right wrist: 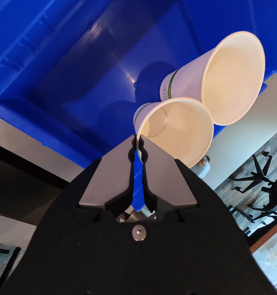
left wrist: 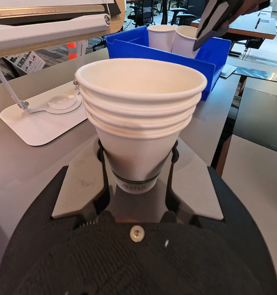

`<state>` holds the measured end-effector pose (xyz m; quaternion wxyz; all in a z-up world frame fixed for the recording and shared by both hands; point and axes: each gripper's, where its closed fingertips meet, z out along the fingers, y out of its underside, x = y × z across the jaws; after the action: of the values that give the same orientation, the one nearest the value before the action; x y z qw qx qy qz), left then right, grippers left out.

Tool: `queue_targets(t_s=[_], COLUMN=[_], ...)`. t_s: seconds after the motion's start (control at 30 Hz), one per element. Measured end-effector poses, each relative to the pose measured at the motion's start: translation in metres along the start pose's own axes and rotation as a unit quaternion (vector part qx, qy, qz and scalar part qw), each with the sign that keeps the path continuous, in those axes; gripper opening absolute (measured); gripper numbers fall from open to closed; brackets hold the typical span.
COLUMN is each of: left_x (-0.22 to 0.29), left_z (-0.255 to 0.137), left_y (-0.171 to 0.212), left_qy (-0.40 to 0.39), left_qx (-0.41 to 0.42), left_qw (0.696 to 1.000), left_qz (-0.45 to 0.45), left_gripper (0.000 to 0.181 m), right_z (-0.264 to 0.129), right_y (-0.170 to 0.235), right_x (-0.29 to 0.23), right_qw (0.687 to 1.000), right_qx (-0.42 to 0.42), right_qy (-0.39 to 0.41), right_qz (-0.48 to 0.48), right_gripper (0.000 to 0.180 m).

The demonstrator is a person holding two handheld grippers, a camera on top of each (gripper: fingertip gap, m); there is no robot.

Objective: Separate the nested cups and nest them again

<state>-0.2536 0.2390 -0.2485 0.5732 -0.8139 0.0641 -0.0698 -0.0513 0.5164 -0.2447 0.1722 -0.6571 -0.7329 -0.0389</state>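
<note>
your left gripper (left wrist: 137,153) sits closest, its jaws clamped on the lower wall of a stack of nested white paper cups (left wrist: 139,115), four rims showing one above another, the stack upright and leaning slightly away from you over the grey table (left wrist: 23,167). just left of the stack, a white flat stand base (left wrist: 39,126) lies on the table. further back, the blue bin (left wrist: 158,52) holds two single cups standing side by side and touching. your right gripper (right wrist: 138,140) reaches down into that bin, jaws pressed nearly together and pinching the rim of the nearer cup (right wrist: 179,127), one finger inside the wall and one outside. the second cup (right wrist: 227,76) stands just beyond it against the bin's wall. behind the bin, office chairs (left wrist: 181,14) and another desk stand in the room.
</note>
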Motion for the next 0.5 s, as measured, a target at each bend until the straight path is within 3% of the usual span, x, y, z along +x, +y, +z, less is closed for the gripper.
queue_targets(t_s=[0.03,0.2,0.3,0.5], left_x=[0.0,-0.001,-0.001,0.001], left_z=[0.0,0.0,0.0,0.001], left_y=[0.0,0.001,0.001,0.0], left_qy=[-0.001,-0.001,-0.001,0.003], left_qx=[0.0,-0.001,-0.001,0.0], left_qw=[1.0,1.0,1.0,1.0], left_qz=[0.0,-0.002,-0.001,0.0], left_gripper=[0.086,0.086,0.086,0.086], right_z=[0.0,0.0,-0.003,-0.029], right_y=[-0.001,0.001,0.003,-0.009], right_x=[0.001,0.001,0.002,-0.006], right_qw=[1.0,1.0,1.0,0.999], right_qx=[0.0,-0.014,-0.015,0.028], right_qy=[-0.002,-0.001,0.007,0.031], right_qz=[0.003,0.003,0.007,-0.008], right_gripper=[0.0,0.0,0.017,0.026])
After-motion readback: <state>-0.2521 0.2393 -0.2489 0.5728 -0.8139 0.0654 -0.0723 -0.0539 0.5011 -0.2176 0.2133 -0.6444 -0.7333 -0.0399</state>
